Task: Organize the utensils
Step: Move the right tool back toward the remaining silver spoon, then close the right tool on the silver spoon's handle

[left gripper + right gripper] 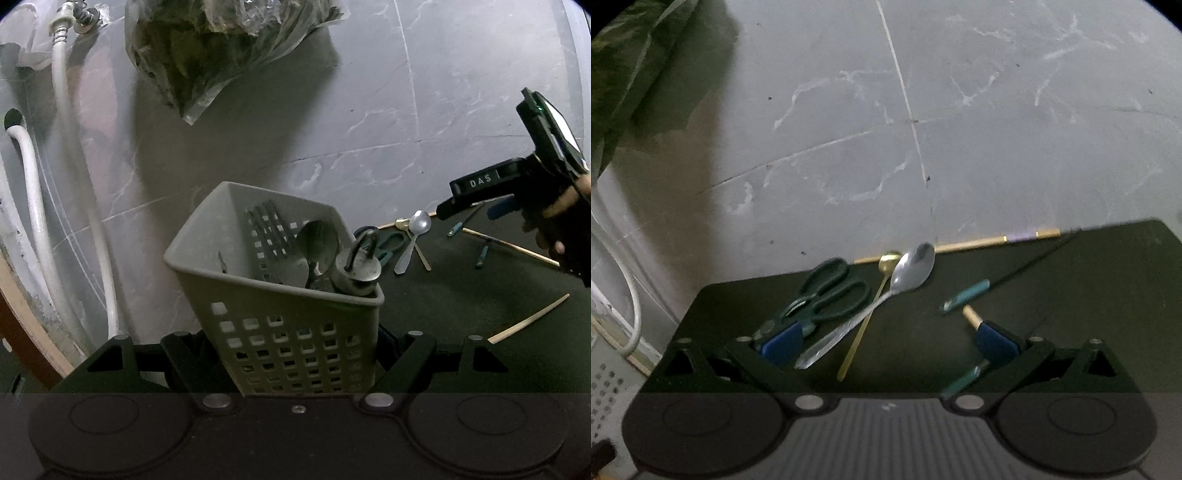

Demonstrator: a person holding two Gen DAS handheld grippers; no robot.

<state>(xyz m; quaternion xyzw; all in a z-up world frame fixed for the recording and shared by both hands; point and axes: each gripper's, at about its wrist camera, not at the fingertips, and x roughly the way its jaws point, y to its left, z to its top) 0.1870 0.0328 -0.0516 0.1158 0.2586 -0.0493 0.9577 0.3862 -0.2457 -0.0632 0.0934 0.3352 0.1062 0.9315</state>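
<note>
Blk hand-held gripper (pixel 886 341), blue pads (pixel 783 341)

Left wrist view sits close behind the grey perforated plastic basket (pixel 280 295), facing the tiled wall. Right wrist view looks low across the dark counter (pixel 1071 295). Both share the silver metal spoon (pixel 413 240) (pixel 905 280).

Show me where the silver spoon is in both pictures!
Left wrist: the silver spoon lies right of centre, on the dark mat, just right of the basket, which the left gripper holds.
Right wrist: the silver spoon lies at centre, ahead of the open right gripper, bowl away from the camera.
Shared landmark: the green scissors, just left of the spoon in both.
</note>
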